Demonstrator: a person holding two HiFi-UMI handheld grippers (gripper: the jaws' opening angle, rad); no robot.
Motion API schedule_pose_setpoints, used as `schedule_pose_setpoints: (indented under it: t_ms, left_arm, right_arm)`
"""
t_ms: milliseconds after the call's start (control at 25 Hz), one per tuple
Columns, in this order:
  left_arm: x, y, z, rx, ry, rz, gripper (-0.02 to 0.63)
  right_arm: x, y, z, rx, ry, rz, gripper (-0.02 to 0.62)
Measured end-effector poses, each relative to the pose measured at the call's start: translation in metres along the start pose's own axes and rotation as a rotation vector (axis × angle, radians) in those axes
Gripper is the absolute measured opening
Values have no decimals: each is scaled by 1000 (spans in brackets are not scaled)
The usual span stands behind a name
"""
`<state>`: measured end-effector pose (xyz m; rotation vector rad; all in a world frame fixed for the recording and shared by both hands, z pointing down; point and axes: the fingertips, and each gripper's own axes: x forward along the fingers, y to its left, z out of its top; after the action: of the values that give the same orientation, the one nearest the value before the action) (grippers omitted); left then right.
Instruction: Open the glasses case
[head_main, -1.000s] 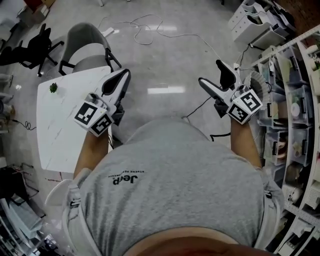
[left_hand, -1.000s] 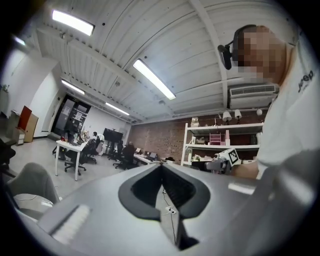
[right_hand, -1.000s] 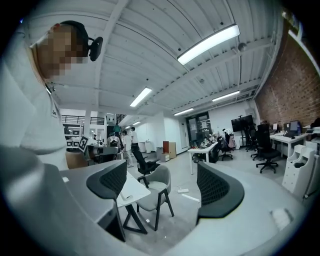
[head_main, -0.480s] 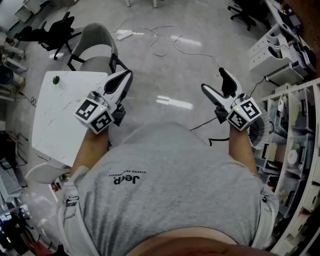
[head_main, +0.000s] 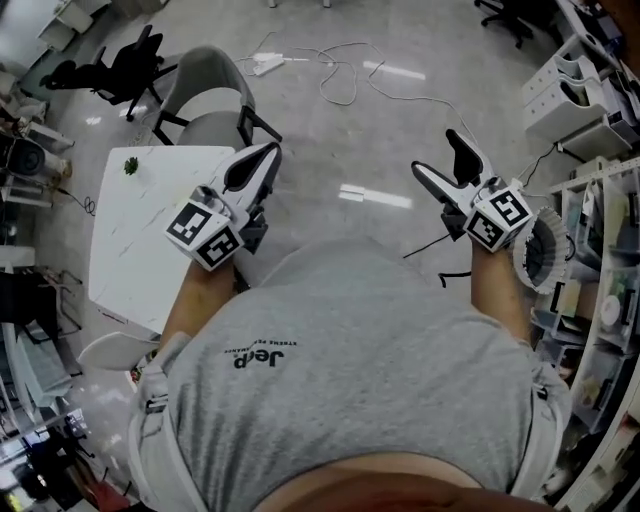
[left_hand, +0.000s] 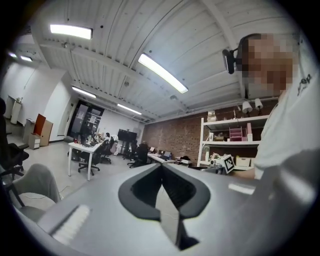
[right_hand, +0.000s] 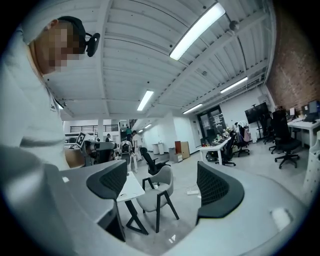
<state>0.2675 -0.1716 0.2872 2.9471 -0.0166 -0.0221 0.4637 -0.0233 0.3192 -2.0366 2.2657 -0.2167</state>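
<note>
No glasses case shows in any view. In the head view I hold both grippers up in front of my grey shirt, above bare floor. My left gripper (head_main: 262, 158) is by the near right corner of a white table (head_main: 140, 240), jaws together with nothing between them. The left gripper view shows its fingertips (left_hand: 161, 170) meeting, with only the room behind. My right gripper (head_main: 437, 152) stands open and empty, its two black pads spread apart. In the right gripper view, its gap (right_hand: 162, 185) frames a distant table (right_hand: 129, 189) and chair (right_hand: 155, 192).
A small green object (head_main: 131, 166) lies on the white table's far edge. A grey chair (head_main: 205, 95) stands behind the table, with a black office chair (head_main: 110, 70) farther left. Cables (head_main: 340, 75) trail on the floor. Storage shelves (head_main: 600, 290) and a round fan (head_main: 540, 250) line the right.
The head view has swung, so the table and chair sit farther right in the picture. Both grippers stay in front of the body: the left still shut, the right still open.
</note>
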Motion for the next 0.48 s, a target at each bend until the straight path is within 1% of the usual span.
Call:
schedule_pose_setpoints:
  t_ms: [120,240,360,480]
  left_arm:
    - [-6,14,2,8,-20,-22,21]
    - [-18,31,4,16,-42,-14,22]
    - [-34,55,9,20,-58,-3,22]
    - [-53,77,9,32,-61,16,21]
  right_arm:
    - [9,11,-2,-30,15,-11,416]
    - [20,19,0,-53,22,-16,416]
    - [46,28,8,-74,24,-14,416]
    - [80,42,9,-101,47,15,416]
